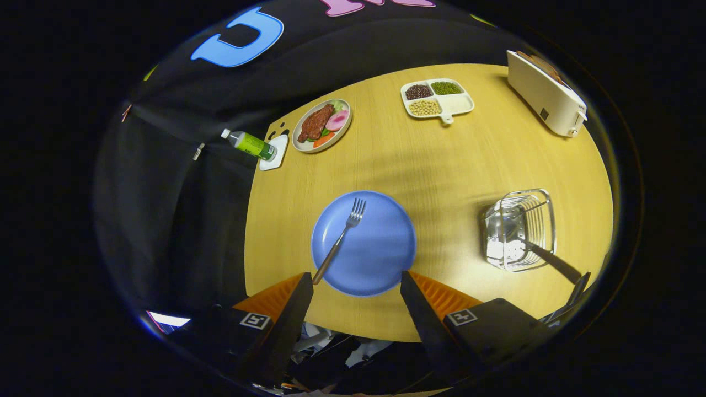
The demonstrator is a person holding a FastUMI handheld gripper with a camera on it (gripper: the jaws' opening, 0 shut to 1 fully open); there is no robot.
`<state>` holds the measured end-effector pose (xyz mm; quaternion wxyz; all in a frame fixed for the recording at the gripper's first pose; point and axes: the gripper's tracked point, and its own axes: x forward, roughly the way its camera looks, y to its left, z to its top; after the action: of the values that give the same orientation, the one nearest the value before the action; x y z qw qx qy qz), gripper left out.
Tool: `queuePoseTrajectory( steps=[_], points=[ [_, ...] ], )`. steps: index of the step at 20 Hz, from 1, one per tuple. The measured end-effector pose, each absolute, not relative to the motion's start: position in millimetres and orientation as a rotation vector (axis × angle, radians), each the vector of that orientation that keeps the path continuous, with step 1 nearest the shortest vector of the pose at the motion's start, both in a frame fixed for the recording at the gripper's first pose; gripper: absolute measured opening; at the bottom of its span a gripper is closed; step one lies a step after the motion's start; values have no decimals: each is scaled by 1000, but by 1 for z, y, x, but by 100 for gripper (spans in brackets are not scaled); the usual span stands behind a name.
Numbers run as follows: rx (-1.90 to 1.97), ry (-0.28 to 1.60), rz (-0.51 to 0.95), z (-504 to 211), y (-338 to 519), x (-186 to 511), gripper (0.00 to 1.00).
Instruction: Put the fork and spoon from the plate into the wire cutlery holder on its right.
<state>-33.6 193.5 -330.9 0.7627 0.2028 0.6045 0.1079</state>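
A blue plate [380,253] lies on the wooden table just ahead of my fingers. A metal fork [340,238] rests on its left part, tines pointing away, handle end reaching past the rim near my left finger [292,309]. To the right of the plate stands the wire cutlery holder [518,229], with a dark-handled utensil [551,262] leaning in it, handle sticking out toward me. My gripper [356,278] hovers high above the plate's near rim, open, nothing between the fingers.
At the far side of the table [441,160] sit a plate of food [321,125], a divided dish of beans [437,98] and a white toaster [546,94]. A green bottle [249,144] lies on a white coaster at the left edge.
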Motion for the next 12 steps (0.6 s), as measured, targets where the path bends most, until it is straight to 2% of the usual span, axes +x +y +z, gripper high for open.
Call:
queuePoseTrajectory(
  steps=[7,12],
  points=[
    [399,1404,202,-396,261,-32,99],
    [346,1454,139,-438,276,-24,99]
  ],
)
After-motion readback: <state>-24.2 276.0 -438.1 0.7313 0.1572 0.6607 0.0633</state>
